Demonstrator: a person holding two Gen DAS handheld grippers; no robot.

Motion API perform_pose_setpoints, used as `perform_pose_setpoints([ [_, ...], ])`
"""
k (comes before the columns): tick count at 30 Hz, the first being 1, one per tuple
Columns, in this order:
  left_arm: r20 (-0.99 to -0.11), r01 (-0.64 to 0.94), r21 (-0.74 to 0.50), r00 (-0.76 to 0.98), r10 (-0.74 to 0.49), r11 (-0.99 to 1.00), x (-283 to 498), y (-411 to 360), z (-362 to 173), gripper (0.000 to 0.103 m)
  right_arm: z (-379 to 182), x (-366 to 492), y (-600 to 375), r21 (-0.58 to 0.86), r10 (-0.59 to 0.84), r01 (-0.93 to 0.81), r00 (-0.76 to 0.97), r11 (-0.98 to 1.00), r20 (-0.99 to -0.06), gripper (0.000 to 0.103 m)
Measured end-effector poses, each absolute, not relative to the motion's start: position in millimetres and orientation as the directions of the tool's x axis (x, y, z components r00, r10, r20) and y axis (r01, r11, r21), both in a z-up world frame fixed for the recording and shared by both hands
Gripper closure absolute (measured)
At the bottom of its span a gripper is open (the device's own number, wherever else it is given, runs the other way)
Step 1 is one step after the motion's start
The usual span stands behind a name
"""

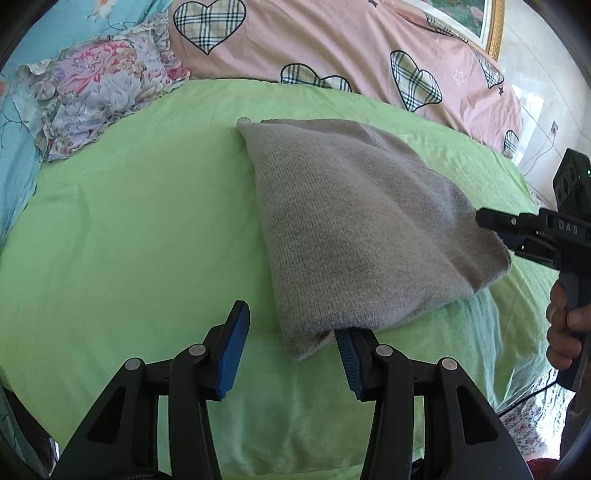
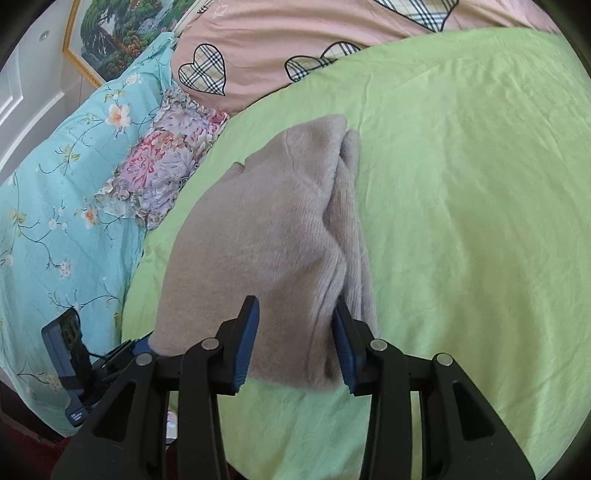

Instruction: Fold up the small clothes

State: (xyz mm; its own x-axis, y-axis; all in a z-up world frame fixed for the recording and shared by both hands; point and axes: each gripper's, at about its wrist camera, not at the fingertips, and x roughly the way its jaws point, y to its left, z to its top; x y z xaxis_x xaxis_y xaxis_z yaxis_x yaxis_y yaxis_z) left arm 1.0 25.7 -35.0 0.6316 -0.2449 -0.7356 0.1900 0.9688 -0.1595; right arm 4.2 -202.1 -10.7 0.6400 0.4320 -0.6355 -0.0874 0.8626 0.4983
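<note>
A folded grey-beige knitted garment (image 1: 351,221) (image 2: 258,240) lies on the green sheet (image 1: 129,221) (image 2: 461,221). My left gripper (image 1: 291,328) is open at the garment's near corner. That corner reaches in between the jaws and covers the tip of the right finger, while the left finger stands apart from the cloth. My right gripper (image 2: 295,314) (image 1: 495,236) is open at the opposite edge. The folded edge sits loosely between its blue pads. In the right wrist view the left gripper (image 2: 140,345) shows at the lower left, partly hidden under the garment.
A flowered pillow (image 1: 92,92) (image 2: 166,166) lies beside the garment, with a pink heart-patterned quilt (image 1: 332,44) behind and a blue floral quilt (image 2: 55,184) to the side. A framed picture (image 2: 122,33) hangs on the wall. A person's hand (image 1: 565,321) holds the right gripper's handle.
</note>
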Motion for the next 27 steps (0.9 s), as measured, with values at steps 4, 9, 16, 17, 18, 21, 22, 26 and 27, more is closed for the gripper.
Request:
perform_pose_setpoints([
  [4,-0.739,0.18,-0.166,0.628,-0.243,0.97,4,27,-35,0.056,-1,19,-205,0.477,0.414,-0.1,0.669,0.873,-0.617,0.062],
  [9,-0.749,0.172,-0.181,0.614,-0.249,0.968,7,29,-38,0.057,-10,49,-202,0.456,0.401,-0.091,0.647,0.885,-0.649,0.062],
  [16,-0.754,0.204,-0.203,0.591,-0.286,0.958,9,23,-34,0.082,18,43,-199,0.528,0.497,-0.169,0.649,0.832,-0.576,0.09],
  [17,-0.753,0.211,-0.191,0.595,-0.281,0.959,9,20,-32,0.085,34,39,-201,0.526,0.506,-0.198,0.667,0.827,-0.546,0.091],
  [18,-0.751,0.22,-0.178,0.6,-0.277,0.959,9,16,-30,0.086,52,37,-204,0.513,0.512,-0.227,0.679,0.828,-0.526,0.091],
  [21,-0.751,0.226,-0.142,0.61,-0.254,0.964,8,9,-26,0.089,63,44,-202,0.439,0.475,-0.24,0.668,0.866,-0.573,0.091],
  [22,-0.755,0.225,-0.135,0.607,-0.247,0.965,8,8,-28,0.089,58,47,-200,0.413,0.456,-0.234,0.661,0.88,-0.596,0.091],
  [26,-0.792,0.208,-0.152,0.559,-0.245,0.966,10,12,-42,0.09,7,57,-204,0.4,0.425,-0.179,0.577,0.899,-0.697,0.091],
  [27,-0.797,0.206,-0.16,0.55,-0.25,0.965,10,13,-45,0.09,-3,58,-207,0.404,0.421,-0.163,0.567,0.9,-0.708,0.091],
])
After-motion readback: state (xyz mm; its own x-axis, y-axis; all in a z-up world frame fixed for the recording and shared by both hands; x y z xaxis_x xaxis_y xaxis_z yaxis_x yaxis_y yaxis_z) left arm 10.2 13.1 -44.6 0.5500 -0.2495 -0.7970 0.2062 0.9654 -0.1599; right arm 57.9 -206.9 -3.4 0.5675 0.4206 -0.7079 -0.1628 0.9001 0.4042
